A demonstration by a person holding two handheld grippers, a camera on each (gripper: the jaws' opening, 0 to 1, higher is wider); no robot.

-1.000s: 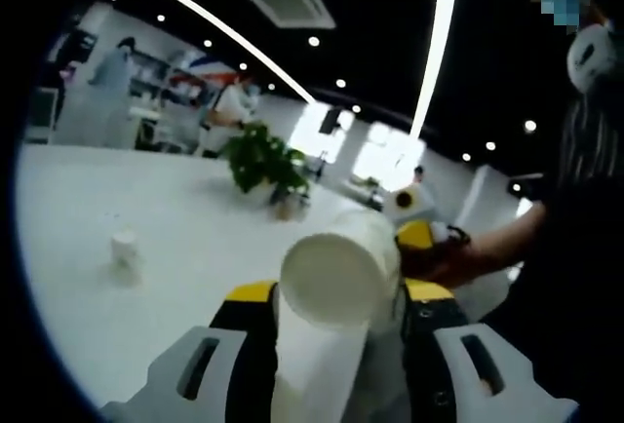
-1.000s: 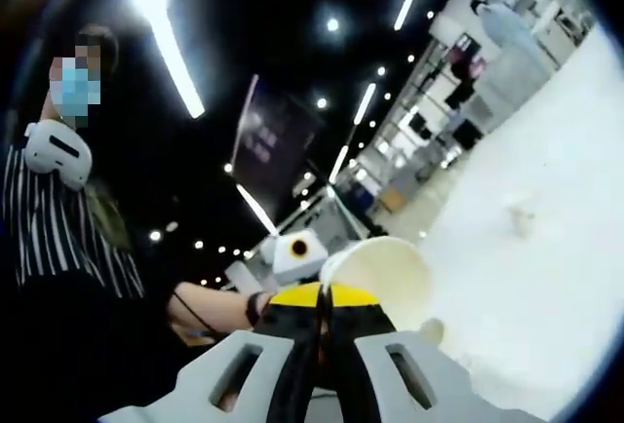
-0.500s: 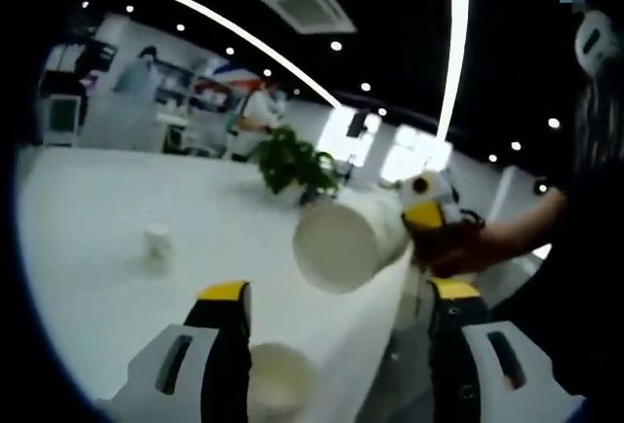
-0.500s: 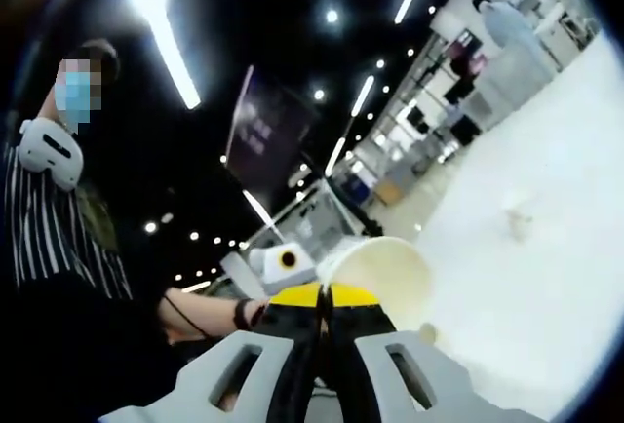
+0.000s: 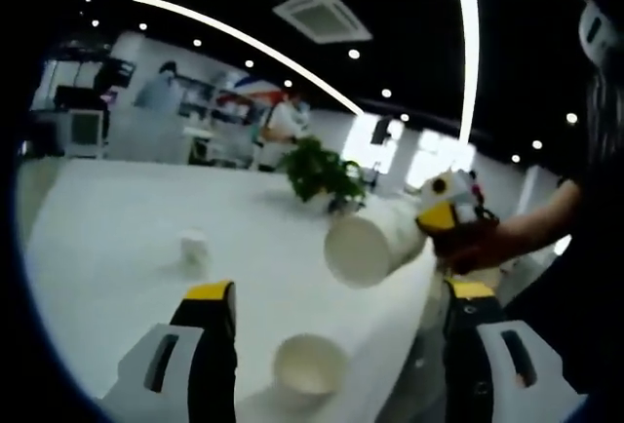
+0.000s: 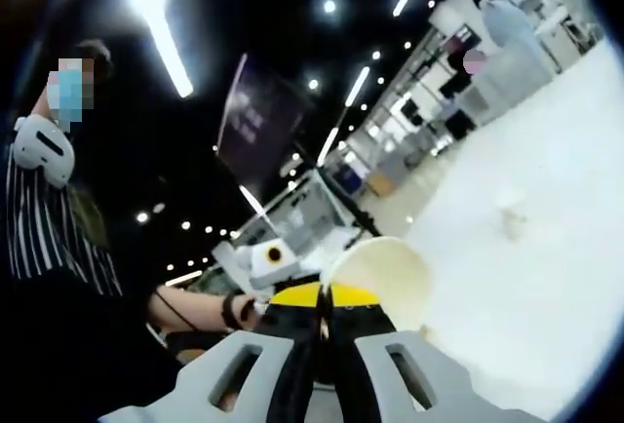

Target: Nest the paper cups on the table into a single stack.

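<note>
My left gripper (image 5: 339, 298) is open, its yellow-tipped jaws wide apart with nothing between them. Low between them a white paper cup (image 5: 310, 366) stands mouth up on the white table (image 5: 117, 248). Above it a second paper cup (image 5: 369, 245) hangs on its side, base toward me, held by the right gripper (image 5: 447, 211) coming in from the right. In the right gripper view, my right gripper (image 6: 324, 295) is shut on the rim of that cup (image 6: 382, 269). A third small cup (image 5: 195, 246) stands far off on the table, seen also as the distant cup (image 6: 510, 216).
A potted green plant (image 5: 322, 172) stands at the table's far side. People stand in the background beyond the table. The person's hand and sleeve (image 5: 507, 238) reach in from the right. The left gripper (image 6: 263, 257) shows left of my held cup.
My left gripper has opened and let go of its cup, which now stands on the table. The right gripper's cup has drawn away from the left jaws.
</note>
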